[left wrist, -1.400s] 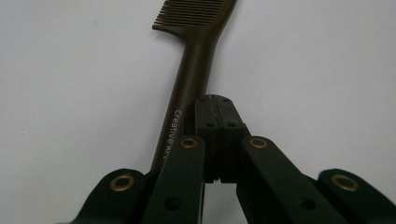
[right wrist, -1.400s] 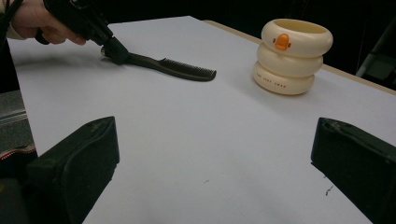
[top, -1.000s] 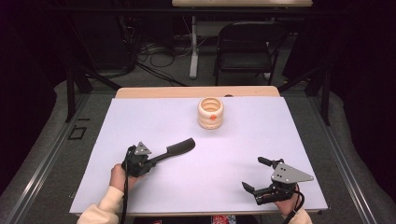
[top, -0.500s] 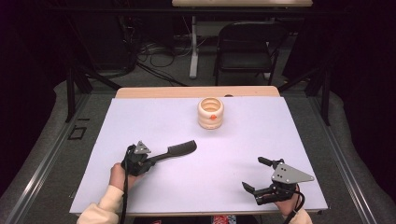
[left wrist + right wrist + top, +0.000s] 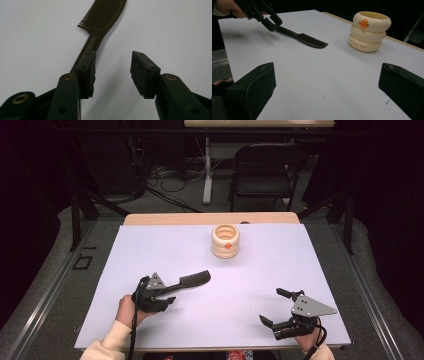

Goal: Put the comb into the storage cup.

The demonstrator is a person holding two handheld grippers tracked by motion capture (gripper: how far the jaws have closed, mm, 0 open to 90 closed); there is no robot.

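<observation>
A dark brown comb (image 5: 192, 280) lies flat on the white table sheet (image 5: 165, 245), teeth end pointing toward the middle. My left gripper (image 5: 172, 294) sits at its handle end and its jaws have just been opening. In the left gripper view (image 5: 113, 56) the comb (image 5: 105, 15) has its handle running under one jaw, and bare table shows between the pads. My right gripper (image 5: 270, 305) rests open near the front right edge with nothing between its jaws (image 5: 327, 72).
A cream ribbed cup (image 5: 225, 240) with an orange mark stands at the back middle of the sheet, also seen as the cup (image 5: 369, 31) in the right gripper view. A folding chair (image 5: 267, 170) and cables lie beyond the table.
The left gripper's jaws, shut on the comb handle before, now stand apart. The comb stays about where it was. The right gripper has not moved.
</observation>
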